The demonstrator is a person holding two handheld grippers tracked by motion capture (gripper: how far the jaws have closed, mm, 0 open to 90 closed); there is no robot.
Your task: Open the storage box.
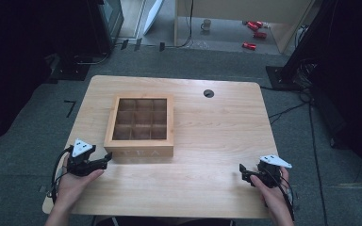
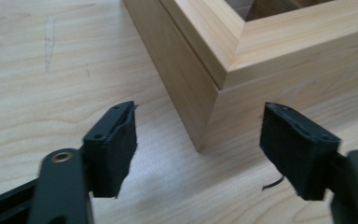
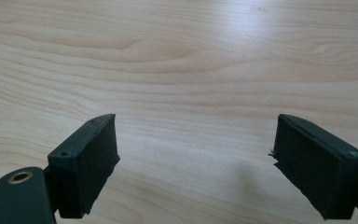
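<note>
A: Status on the grippers?

B: Left gripper (image 1: 107,159) sits low at the near left corner of the wooden tea box (image 1: 140,125), jaws apart and holding nothing. In the left gripper view that corner stands between the two jaws, just ahead of them, not touching. My read: lined up to work the lid or shift the box from that corner.

A: Right one?

B: Right gripper (image 1: 243,171) is well apart from the box, near the bench's (image 1: 217,127) near right edge. Jaws apart, empty, over bare wood. Looks parked, waiting.

A: Where's the box?

B: Left of centre on the bench, square to its edges, front face lettered "TEA" toward the person. Lid is closed; a seam runs under the lid frame at the corner.

A: Materials?

B: Pale wood, smooth, sharp mitred corners. The lid is a wide frame around a clear pane, with a three-by-three grid of compartments underneath. Can't tell whether they hold anything. Bench is light wood grain with rounded corners and a cable hole (image 1: 209,93) at the far side. Jaw pads are black, blocky, frayed at the edges.
</note>
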